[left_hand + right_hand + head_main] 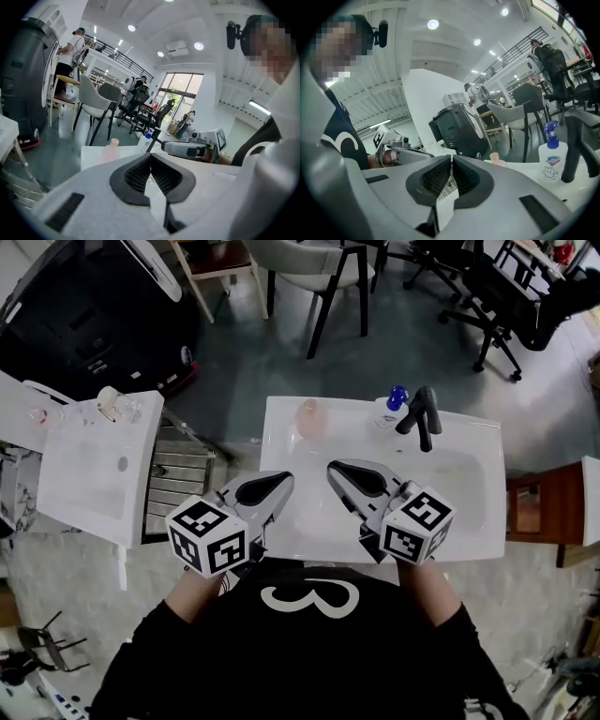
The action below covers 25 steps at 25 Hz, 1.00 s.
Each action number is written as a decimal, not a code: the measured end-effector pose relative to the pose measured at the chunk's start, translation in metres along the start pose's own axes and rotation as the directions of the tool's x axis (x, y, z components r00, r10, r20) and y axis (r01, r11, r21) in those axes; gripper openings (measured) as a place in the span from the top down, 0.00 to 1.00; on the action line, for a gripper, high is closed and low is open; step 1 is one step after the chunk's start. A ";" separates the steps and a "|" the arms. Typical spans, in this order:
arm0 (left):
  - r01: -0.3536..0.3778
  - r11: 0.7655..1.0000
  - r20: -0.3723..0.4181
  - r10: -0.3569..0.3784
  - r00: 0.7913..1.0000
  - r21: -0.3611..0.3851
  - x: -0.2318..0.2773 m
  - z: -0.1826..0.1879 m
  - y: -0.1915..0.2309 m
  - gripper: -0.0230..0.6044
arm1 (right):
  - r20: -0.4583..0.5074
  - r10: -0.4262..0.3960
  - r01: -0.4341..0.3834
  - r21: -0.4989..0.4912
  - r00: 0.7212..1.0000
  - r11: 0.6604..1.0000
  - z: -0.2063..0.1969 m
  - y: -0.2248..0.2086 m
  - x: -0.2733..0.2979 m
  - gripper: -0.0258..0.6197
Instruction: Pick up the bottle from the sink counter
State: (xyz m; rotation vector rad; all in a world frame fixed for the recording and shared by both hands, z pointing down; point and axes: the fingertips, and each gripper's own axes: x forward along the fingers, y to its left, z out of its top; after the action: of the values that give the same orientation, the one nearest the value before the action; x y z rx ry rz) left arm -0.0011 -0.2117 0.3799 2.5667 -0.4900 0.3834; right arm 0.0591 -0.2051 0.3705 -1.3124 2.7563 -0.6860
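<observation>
A white sink counter [473, 442] fills the middle of the head view, its basin open toward the lower edge of the frame. The pink bottle [311, 418] stands upright on the counter's back rim, at the upper left of the basin, with nothing touching it. To its right on the same rim stand a soap dispenser [392, 409] with a blue pump and, just beside that, a black faucet [422, 416]. Both grippers hang over the near half of the basin, well short of the bottle, with their tips pointing toward the back rim and angled slightly toward each other. The left gripper [284, 478] sits at centre left; in its own view the ribbed pads meet at the tip with nothing between them, and the pink bottle shows beyond them, a little left of centre. The right gripper [334, 468] sits at centre right, its jaws likewise pressed together and empty; in its view the soap dispenser and faucet stand at the right edge. A second white counter [94, 465] lies at the left of the head view, and chairs [319, 268] stand along the top.
</observation>
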 end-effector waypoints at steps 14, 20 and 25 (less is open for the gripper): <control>0.058 0.995 -0.061 -0.063 0.996 -0.087 0.020 -0.004 0.065 0.94 | -0.049 -0.110 0.112 0.051 0.993 0.992 -0.014 -0.050 0.050 0.94; 0.062 0.988 -0.087 -0.075 0.993 -0.140 0.031 -0.021 0.083 0.94 | -0.064 -0.142 0.146 0.064 0.988 0.987 -0.024 -0.069 0.062 0.94; 0.048 0.993 -0.139 -0.062 0.988 -0.106 0.040 -0.042 0.092 0.94 | -0.059 -0.183 0.184 0.015 0.981 0.983 -0.033 -0.089 0.071 0.94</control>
State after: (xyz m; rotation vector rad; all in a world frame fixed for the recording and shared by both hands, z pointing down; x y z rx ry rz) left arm -0.0107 -0.2757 0.4674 2.4276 -0.3762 0.5042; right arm 0.0721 -0.2946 0.4474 -1.5817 2.6871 -0.7706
